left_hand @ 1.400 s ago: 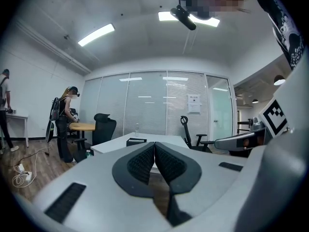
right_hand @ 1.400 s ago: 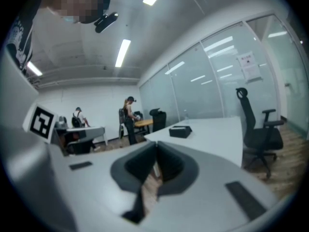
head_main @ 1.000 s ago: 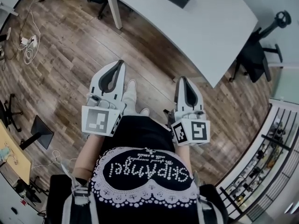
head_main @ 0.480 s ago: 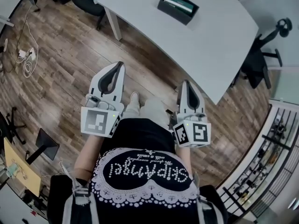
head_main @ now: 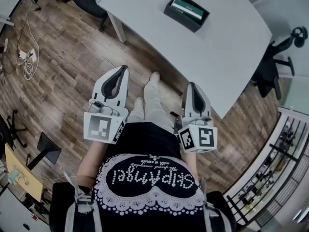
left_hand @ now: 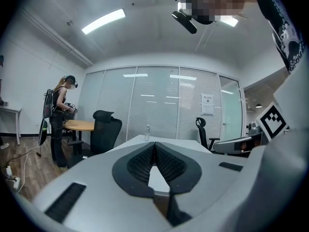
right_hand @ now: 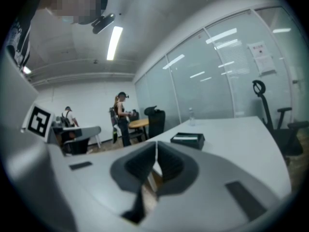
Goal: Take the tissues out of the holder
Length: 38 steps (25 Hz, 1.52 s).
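A black tissue holder (head_main: pixel 186 11) with a green-and-white tissue pack inside sits on the grey-white table (head_main: pixel 227 47), far ahead of me. The holder (right_hand: pixel 188 140) also shows in the right gripper view, on the table beyond the jaws. My left gripper (head_main: pixel 118 76) is held at waist height over the wooden floor, jaws shut with nothing between them. My right gripper (head_main: pixel 191 88) hangs beside it near the table's front edge, jaws together and empty. Both are well short of the holder.
A water bottle (left_hand: pixel 147 132) stands at the table's far end. Black office chairs stand around the table (head_main: pixel 270 57) (left_hand: pixel 104 129). A person (left_hand: pixel 60 115) with a backpack stands by a round wooden table at the left. Cables lie on the floor (head_main: pixel 26 52). Shelving (head_main: pixel 270 178) is at the right.
I have stepped toward the table: the holder has come fully into the head view and the table fills more of it. Both grippers keep their pose and stay shut.
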Each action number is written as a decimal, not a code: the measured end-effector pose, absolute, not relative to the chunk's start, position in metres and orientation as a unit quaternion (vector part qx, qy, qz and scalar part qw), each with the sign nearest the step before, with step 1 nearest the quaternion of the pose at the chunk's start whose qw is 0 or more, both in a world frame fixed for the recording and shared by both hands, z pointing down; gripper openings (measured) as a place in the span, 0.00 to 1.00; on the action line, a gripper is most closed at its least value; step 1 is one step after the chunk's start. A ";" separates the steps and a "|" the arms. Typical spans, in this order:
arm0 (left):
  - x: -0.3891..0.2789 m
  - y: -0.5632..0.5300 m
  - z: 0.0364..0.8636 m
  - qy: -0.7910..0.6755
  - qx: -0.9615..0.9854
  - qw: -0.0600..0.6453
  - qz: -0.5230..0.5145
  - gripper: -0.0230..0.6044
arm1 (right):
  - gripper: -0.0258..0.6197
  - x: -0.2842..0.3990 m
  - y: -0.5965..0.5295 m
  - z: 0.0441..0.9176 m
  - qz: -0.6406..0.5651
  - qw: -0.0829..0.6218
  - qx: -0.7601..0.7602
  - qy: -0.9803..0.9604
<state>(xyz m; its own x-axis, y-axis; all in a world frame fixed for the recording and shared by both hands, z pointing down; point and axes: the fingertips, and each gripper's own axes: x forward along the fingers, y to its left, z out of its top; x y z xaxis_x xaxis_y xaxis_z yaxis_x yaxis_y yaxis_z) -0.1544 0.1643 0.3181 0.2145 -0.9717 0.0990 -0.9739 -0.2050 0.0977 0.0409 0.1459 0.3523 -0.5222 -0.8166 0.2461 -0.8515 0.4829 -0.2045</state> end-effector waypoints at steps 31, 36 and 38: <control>-0.081 -0.077 0.309 -0.596 0.800 0.065 0.015 0.08 | 0.09 0.115 -0.066 0.368 0.198 0.043 0.525 -0.827; -0.086 -0.083 0.305 -0.595 0.801 0.062 0.014 0.08 | 0.09 0.111 -0.070 0.366 0.198 0.038 0.528 -0.825; -0.089 -0.086 0.307 -0.593 0.802 0.065 0.017 0.08 | 0.09 0.108 -0.072 0.365 0.199 0.038 0.531 -0.823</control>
